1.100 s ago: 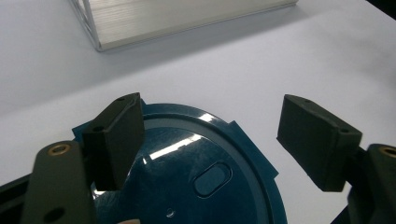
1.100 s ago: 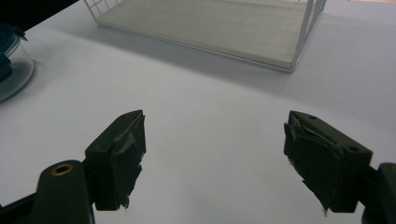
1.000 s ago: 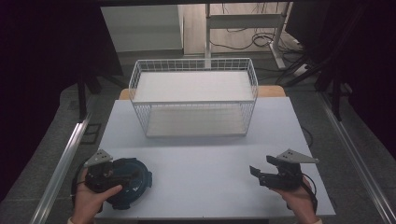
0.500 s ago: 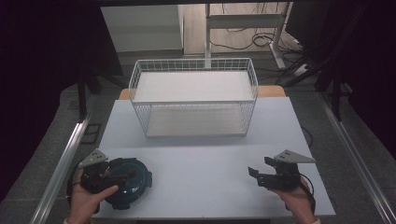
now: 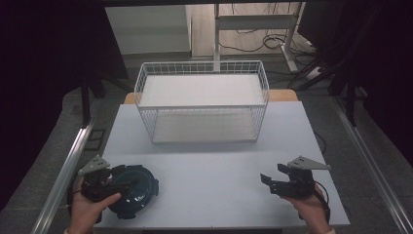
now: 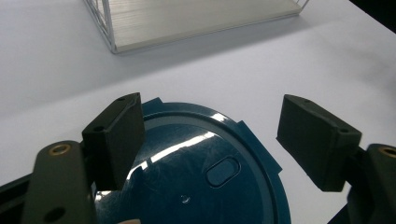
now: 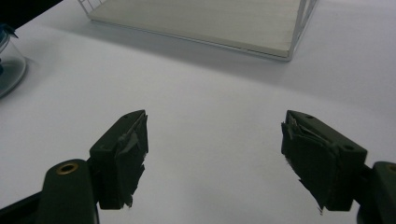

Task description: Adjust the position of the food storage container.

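Both claws gaping, left claw [image 6: 210, 140] over blue lid [image 6: 210, 186], perhaps touching.

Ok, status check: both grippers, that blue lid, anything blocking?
Left gripper open, jaws over the blue lid, not clamped. Right gripper open, holding nothing, above bare table. Wire basket at the far side, path unobstructed.

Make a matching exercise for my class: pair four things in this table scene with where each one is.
Things:
1. blue round lid
2. white wire basket
3. left claw
4. right claw

Places:
A. open above bare table, front right
B. far middle of the table
C. open over the lid
D. flat on the table, front left

Pairs: 1-D, 2-B, 3-C, 4-A
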The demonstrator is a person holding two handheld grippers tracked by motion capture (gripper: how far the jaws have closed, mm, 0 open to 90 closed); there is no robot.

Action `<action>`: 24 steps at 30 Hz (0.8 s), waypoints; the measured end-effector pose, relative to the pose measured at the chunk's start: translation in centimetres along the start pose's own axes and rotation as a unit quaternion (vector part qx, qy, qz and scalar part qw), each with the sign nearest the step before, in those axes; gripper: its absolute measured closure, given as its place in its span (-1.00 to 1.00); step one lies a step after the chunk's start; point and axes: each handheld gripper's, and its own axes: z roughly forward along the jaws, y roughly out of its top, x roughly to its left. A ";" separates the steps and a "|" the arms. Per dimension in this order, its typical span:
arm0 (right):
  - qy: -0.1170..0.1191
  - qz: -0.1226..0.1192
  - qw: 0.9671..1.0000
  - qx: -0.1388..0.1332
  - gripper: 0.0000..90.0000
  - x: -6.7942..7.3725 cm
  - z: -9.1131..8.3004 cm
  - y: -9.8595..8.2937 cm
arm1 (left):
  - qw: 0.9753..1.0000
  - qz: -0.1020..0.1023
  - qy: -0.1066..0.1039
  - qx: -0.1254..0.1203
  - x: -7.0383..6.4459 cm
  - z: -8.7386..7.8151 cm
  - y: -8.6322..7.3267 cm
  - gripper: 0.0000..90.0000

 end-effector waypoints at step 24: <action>-0.013 0.009 1.000 0.007 -0.50 -0.7 0.2 -0.2 | 0.998 -0.026 0.043 0.022 3.3 -3.0 -1.7 -0.19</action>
